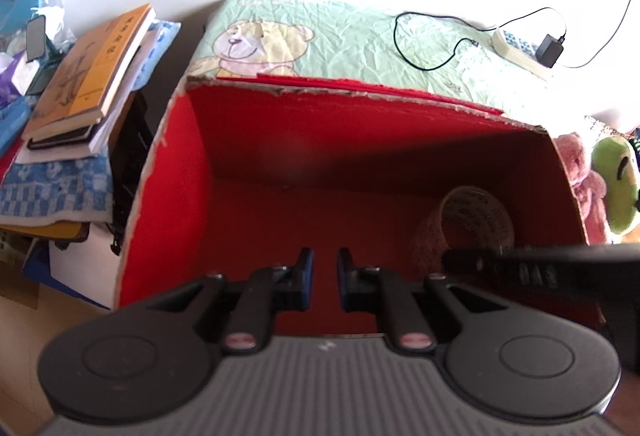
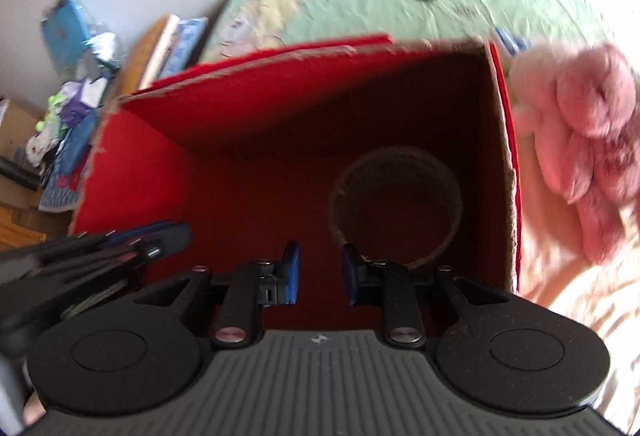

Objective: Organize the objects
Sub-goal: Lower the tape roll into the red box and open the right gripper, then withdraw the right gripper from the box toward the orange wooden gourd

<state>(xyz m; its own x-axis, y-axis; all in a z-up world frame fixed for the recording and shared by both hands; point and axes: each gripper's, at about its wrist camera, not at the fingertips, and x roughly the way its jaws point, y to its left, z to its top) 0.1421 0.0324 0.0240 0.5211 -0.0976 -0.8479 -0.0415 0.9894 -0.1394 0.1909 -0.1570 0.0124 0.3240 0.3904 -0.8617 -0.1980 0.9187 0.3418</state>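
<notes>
1. Red cardboard lines the open box (image 1: 256,196), which stands against the bed (image 1: 360,32); both grippers hang over its near edge, looking down into it.

2. Already inside is the tape roll (image 2: 394,210) — it lies on the box floor near the right wall, tilted, with its hole facing up toward the right camera.

3. Jaws of the left gripper (image 1: 322,268) stand a little apart with nothing between them. Those of the right gripper (image 2: 318,264) are also apart and empty, close to the roll's near rim but, as far as I can tell, not touching it.

4. My reading: one item is stowed and the step in hand is fetching the next. Likely candidates sit just outside the right wall — the pink plush toy (image 2: 580,140) and, beside it, the green plush toy (image 1: 614,184).

5. To do it well, lift the right gripper straight up out of the box before swinging right, so the fingers clear the ragged rim and do not nudge the roll.

6. Widen the jaws before reaching; plush is soft, so bite a thick fold of the body, not a loose limb.

7. Keep the left gripper out of the right one's path; its tip shows close by in the right view.

8. Set the toy into the bare left half of the box floor, away from the roll.
</notes>
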